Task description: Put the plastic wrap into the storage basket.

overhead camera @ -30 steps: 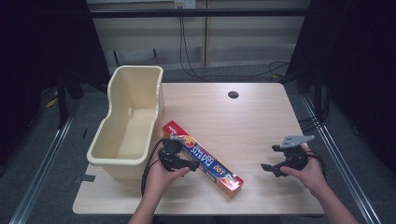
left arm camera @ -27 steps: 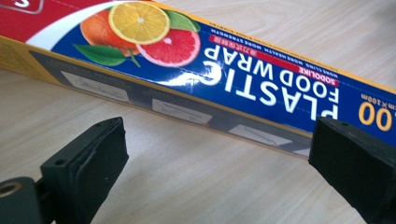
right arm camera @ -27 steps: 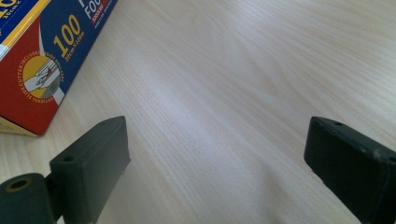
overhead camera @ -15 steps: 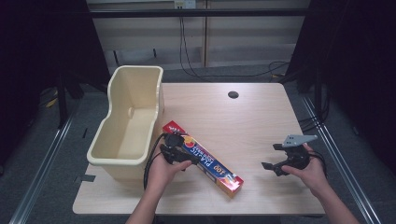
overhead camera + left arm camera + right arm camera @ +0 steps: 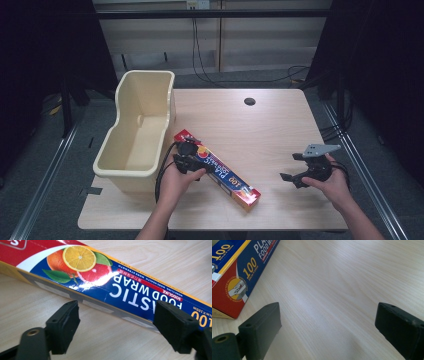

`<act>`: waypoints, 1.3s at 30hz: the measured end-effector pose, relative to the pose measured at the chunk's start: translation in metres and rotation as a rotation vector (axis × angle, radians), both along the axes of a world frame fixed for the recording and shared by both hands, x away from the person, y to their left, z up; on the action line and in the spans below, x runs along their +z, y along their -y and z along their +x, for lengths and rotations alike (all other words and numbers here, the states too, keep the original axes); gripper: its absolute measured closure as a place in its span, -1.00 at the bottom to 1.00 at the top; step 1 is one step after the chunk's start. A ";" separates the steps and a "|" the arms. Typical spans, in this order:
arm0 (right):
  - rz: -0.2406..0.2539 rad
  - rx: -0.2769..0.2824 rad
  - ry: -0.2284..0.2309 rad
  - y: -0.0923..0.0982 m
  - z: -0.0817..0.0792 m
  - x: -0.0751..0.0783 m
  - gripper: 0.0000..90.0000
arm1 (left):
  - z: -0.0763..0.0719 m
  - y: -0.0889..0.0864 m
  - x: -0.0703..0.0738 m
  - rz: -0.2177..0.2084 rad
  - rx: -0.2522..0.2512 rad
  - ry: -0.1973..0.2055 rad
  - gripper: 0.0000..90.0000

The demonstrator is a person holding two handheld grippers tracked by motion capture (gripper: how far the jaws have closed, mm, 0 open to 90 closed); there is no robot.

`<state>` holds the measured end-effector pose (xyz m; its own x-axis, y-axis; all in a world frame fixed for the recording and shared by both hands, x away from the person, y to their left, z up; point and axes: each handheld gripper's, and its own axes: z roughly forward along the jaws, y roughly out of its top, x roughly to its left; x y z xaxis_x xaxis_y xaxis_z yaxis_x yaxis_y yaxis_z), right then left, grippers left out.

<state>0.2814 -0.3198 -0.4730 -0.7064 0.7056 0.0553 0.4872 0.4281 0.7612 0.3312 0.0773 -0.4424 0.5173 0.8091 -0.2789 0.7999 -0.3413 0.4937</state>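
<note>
Both forearms are bare, with no sleeves visible. The left gripper (image 5: 186, 159) is black with a black cable looping from it. The right gripper (image 5: 300, 172) is black too and carries a grey three-cornered plate on top (with small holes). Its blocky jaws have round screw holes.

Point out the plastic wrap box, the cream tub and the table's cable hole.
plastic wrap box (image 5: 225, 173): high view, blue top face.
cream tub (image 5: 119, 169): high view, near rim.
cable hole (image 5: 249, 101): high view, its centre.

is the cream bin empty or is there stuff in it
Empty. From the high view the cream bin shows only its bare inner walls and floor; the plastic wrap box lies outside it on the table.
</note>
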 end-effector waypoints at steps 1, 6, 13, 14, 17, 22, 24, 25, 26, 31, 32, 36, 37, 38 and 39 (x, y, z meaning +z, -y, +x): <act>0.000 0.002 0.002 0.000 0.000 0.000 -0.86 | 0.000 0.000 0.000 0.013 -0.003 0.003 -0.50; 0.003 -0.001 0.004 0.000 -0.001 0.001 -0.86 | 0.001 0.000 -0.001 0.007 -0.011 -0.009 -0.20; 0.003 -0.001 0.009 0.000 -0.001 0.001 -0.86 | 0.001 -0.005 0.002 0.032 0.016 -0.037 0.32; 0.003 -0.001 0.009 0.000 -0.001 0.001 -0.86 | 0.001 -0.005 0.002 0.032 0.016 -0.037 0.38; 0.002 -0.007 0.016 0.000 -0.001 0.002 -0.86 | 0.004 -0.009 0.003 0.048 0.021 -0.040 0.56; 0.003 -0.001 0.012 0.000 -0.001 0.002 -0.86 | 0.005 -0.009 0.002 0.079 0.044 -0.030 0.71; 0.002 -0.002 0.013 -0.001 -0.001 0.001 -0.86 | 0.007 -0.010 -0.001 0.078 0.051 -0.044 0.74; -0.001 -0.001 0.012 -0.001 -0.001 0.001 -0.86 | 0.009 -0.007 -0.007 0.093 0.045 -0.060 0.76; 0.000 -0.002 0.013 -0.001 -0.001 0.001 -0.86 | 0.010 -0.005 -0.009 0.100 0.048 -0.060 0.76; -0.001 -0.004 0.016 0.000 -0.001 0.001 -0.86 | 0.014 0.000 -0.009 0.091 0.062 -0.053 0.77; -0.002 -0.007 0.016 -0.001 -0.001 0.001 -0.86 | 0.016 0.002 -0.009 0.090 0.064 -0.053 0.77; -0.002 -0.006 0.015 -0.001 -0.001 0.001 -0.86 | 0.025 0.006 -0.008 0.077 0.077 -0.048 0.75; -0.004 -0.009 0.018 -0.001 -0.001 0.002 -0.86 | 0.030 0.009 -0.008 0.069 0.087 -0.049 0.75; -0.004 -0.009 0.018 -0.001 -0.001 0.002 -0.86 | 0.030 0.009 -0.008 0.069 0.087 -0.049 0.75; 0.000 -0.002 0.017 0.000 -0.001 0.002 -0.86 | 0.035 0.012 -0.007 0.078 0.081 -0.048 0.75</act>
